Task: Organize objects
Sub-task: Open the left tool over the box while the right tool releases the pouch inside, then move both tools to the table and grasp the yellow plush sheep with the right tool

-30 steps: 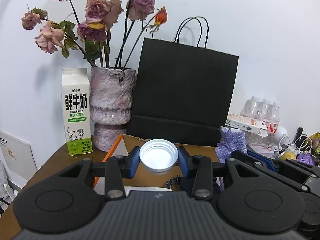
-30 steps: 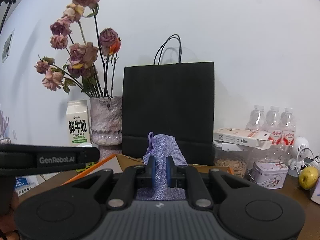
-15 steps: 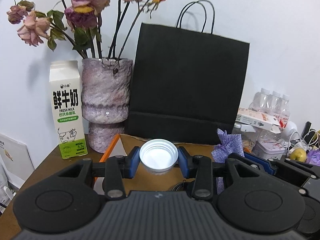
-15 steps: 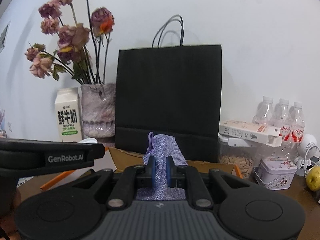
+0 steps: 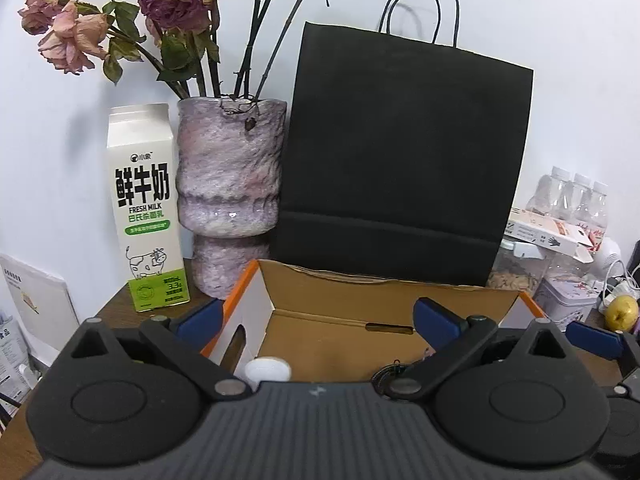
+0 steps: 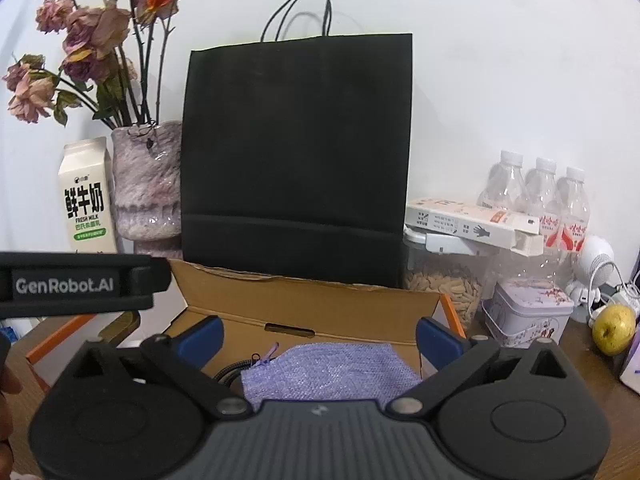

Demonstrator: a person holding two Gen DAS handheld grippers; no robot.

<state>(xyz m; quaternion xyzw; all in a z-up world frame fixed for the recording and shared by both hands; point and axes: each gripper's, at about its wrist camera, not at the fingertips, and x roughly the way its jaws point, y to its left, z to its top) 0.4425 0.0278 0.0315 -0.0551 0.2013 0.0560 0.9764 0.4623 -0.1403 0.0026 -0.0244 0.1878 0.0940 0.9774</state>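
An open cardboard box (image 5: 384, 292) with orange edges sits in front of me, also in the right wrist view (image 6: 304, 292). My left gripper (image 5: 316, 320) is open above it; the white cap (image 5: 267, 370) lies inside the box at its left. My right gripper (image 6: 318, 334) is open over the box; the purple mesh pouch (image 6: 332, 372) lies inside, beside a dark braided cable (image 6: 228, 370). The left gripper's body (image 6: 76, 284) shows at the left of the right wrist view.
A black paper bag (image 5: 404, 160) stands behind the box. A purple vase (image 5: 228, 196) of dried roses and a milk carton (image 5: 144, 208) stand to the left. Right: water bottles (image 6: 536, 196), a seed jar (image 6: 444, 284), a tin (image 6: 528, 312), an apple (image 6: 614, 330).
Both grippers opened. The white cap dropped from the left gripper into the box, and the purple pouch dropped from the right gripper into the box. Both grippers moved closer to the box.
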